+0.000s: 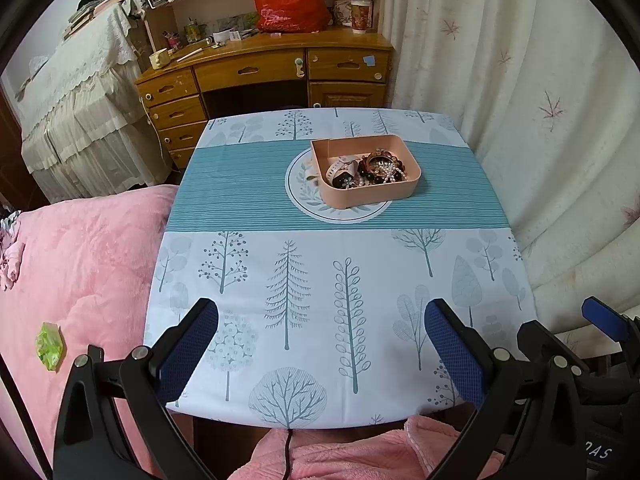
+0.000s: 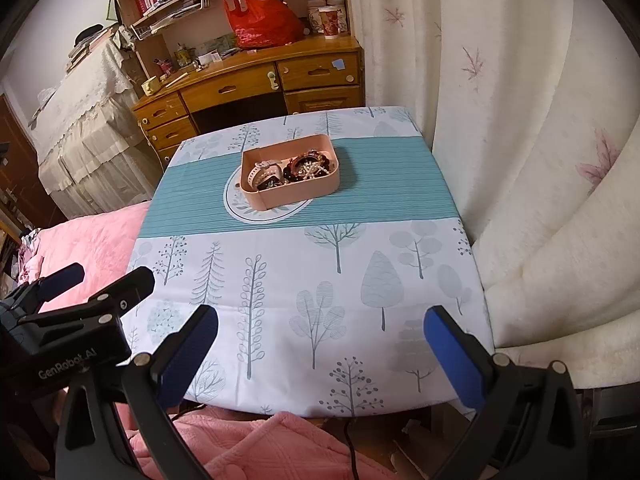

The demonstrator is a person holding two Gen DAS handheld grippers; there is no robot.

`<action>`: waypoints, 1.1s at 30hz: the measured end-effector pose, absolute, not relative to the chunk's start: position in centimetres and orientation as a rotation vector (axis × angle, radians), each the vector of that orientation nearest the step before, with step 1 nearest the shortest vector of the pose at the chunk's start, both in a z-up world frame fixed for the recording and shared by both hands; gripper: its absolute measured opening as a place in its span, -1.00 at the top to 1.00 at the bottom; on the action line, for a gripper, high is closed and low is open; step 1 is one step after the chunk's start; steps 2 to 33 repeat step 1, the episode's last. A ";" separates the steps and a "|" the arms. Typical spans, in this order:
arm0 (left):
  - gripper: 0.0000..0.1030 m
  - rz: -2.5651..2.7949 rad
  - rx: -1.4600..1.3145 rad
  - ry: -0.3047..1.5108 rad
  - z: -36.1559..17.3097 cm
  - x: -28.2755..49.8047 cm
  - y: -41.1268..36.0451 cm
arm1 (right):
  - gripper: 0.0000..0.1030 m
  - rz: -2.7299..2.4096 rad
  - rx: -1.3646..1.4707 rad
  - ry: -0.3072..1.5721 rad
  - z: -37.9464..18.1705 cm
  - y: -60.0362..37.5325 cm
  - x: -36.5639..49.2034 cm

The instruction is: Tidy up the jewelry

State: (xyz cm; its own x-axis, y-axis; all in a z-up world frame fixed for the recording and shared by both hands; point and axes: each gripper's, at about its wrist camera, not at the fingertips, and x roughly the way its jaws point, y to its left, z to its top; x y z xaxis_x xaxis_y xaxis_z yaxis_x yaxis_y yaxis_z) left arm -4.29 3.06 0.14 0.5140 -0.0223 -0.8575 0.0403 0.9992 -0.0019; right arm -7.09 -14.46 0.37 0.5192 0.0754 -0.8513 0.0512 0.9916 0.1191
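Observation:
A pink rectangular box (image 1: 400, 190) stands on the teal band of the tablecloth, past the table's middle; it also shows in the right wrist view (image 2: 296, 196). Inside lie a pale watch (image 1: 340, 170), dark bead bracelets (image 1: 380, 160) and a pearl strand (image 1: 390, 174), tangled together. My left gripper (image 1: 320, 320) is open and empty above the near table edge, far short of the box. My right gripper (image 2: 320, 324) is open and empty, also near the front edge. The right gripper shows at the left view's right edge (image 1: 600, 322).
The table (image 1: 320, 280) has a tree-print cloth. A pink blanket (image 1: 80, 260) covers the bed on the left. A cream curtain (image 1: 540, 120) hangs close on the right. A wooden desk (image 1: 260, 68) with a red bag (image 1: 288, 4) stands behind the table.

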 end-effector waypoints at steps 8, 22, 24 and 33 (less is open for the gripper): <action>-0.98 -0.038 0.021 1.031 0.1 -4.2 3.0 | -1.00 0.013 0.137 1.027 0.3 -14.5 -7.1; -0.98 -0.038 0.021 1.031 0.1 -4.2 3.0 | -1.00 0.013 0.137 1.027 0.3 -14.5 -7.1; -0.98 -0.038 0.021 1.031 0.1 -4.2 3.0 | -1.00 0.013 0.137 1.027 0.3 -14.5 -7.1; -0.98 -0.038 0.021 1.031 0.1 -4.2 3.0 | -1.00 0.013 0.137 1.027 0.3 -14.5 -7.1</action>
